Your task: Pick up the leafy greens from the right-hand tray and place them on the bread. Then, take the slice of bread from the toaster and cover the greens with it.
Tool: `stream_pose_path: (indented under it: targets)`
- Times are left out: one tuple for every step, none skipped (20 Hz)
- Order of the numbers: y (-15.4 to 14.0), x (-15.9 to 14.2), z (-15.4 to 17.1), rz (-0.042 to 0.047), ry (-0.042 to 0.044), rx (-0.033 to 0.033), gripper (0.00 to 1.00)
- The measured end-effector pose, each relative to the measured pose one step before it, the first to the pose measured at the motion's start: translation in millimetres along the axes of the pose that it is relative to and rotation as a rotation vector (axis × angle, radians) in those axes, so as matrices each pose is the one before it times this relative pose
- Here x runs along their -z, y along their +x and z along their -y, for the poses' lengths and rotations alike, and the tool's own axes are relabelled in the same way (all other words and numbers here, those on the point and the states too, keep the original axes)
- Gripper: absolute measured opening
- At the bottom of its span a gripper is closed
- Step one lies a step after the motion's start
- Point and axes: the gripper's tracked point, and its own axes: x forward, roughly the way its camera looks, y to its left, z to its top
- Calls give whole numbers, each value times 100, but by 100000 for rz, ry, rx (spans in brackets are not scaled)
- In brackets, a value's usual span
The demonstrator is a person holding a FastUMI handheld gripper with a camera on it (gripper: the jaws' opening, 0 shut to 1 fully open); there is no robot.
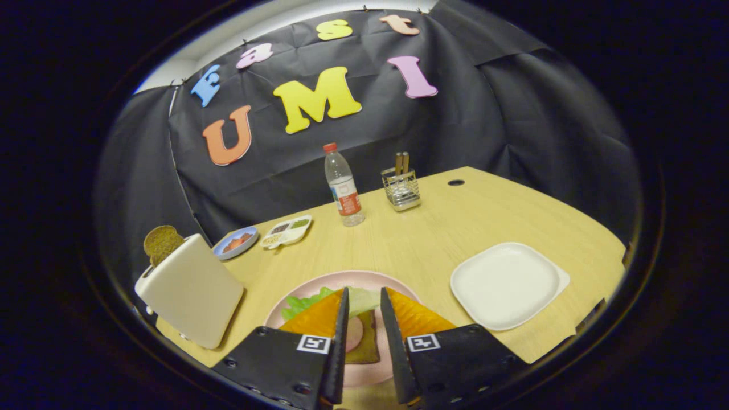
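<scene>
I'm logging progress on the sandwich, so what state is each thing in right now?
Hand-held gripper: open, empty, fingers over the pink plate.
Leafy greens: on the pink plate.
White tray: empty.
Toaster: upright, bread slice sticking out.
Water bottle: upright, capped.

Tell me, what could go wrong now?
The gripper hangs open right over the leafy greens on the pink plate; lifting carelessly might drag them off the bread. The toaster stands near the table edge, so tugging its bread slice could tip it.
</scene>
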Motion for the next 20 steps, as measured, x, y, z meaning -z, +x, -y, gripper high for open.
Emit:
stream_pose_path:
  targets:
    - [-109,-512,172,2546,-1524,912,54]
    - [-600,-735,164,3240,-1836,1296,63]
    - [-554,-800,49,3172,-1669,977,71]
    - [-488,-753,-83,3550,-2053,967,79]
    - [-600,-672,-209,4179,-2384,1297,88]
    - [-720,-1160,-523,3664,-2550,1056,96]
    - [-607,-792,-610,3038,-1978,355,96]
    - [-579,-1005,-1000,2523,-879,-669,96]
    - [-452,-764,-961,1569,-187,-759,96]
    - [-458,-787,-1030,1330,190,-780,95]
    - [-338,-744,-965,817,-180,0,95]
    - [-332,-717,-1175,910,-385,-705,95]
    - [-349,-812,-1610,793,-312,-1625,95]
    - [-281,-699,-1612,789,1,-1898,95]
    - [-164,-475,-1967,285,285,-2640,95]
    - [-124,-444,-2181,249,410,-3541,95]
    - [26,-106,-2135,-237,320,-3641,95]
    - [4,18,-2134,-656,46,-3332,95]
    - [130,104,-1722,-503,-50,-2355,95]
    - [196,352,-2056,-1230,-154,-2451,95]
